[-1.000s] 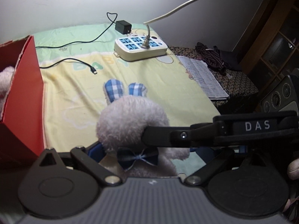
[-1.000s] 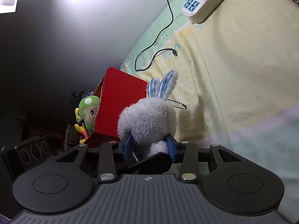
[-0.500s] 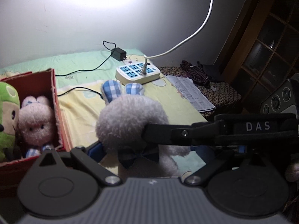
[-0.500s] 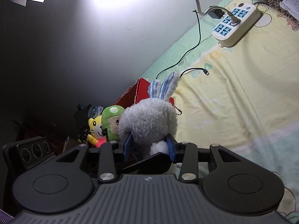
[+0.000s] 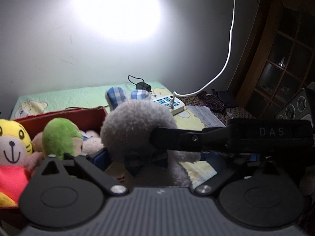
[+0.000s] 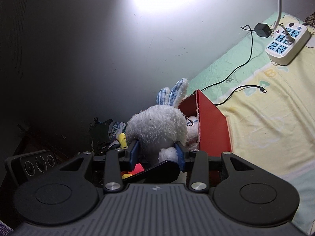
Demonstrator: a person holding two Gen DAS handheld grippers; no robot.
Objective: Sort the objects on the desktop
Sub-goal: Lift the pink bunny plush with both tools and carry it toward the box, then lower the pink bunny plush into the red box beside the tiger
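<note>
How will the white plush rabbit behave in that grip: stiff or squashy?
Probably squashy: the white plush rabbit bulges over the right claw's blue pads. Likely light, and its fuzzy pile looks unlikely to slip.

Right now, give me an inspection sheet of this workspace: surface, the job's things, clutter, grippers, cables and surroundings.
Surface: bed sheet, yellow and green, bear print.
Job's things: white rabbit with checked ears, above the red box's open end; tiger, green toy and a small pink plush in the box.
Clutter: papers, dark cloth.
Grippers: right gripper shut on the rabbit; left gripper wide, rabbit between its fingers, contact unclear.
Cables: power strip, charger with loose black lead, white cable.
Surroundings: grey wall, wooden cabinet.
</note>
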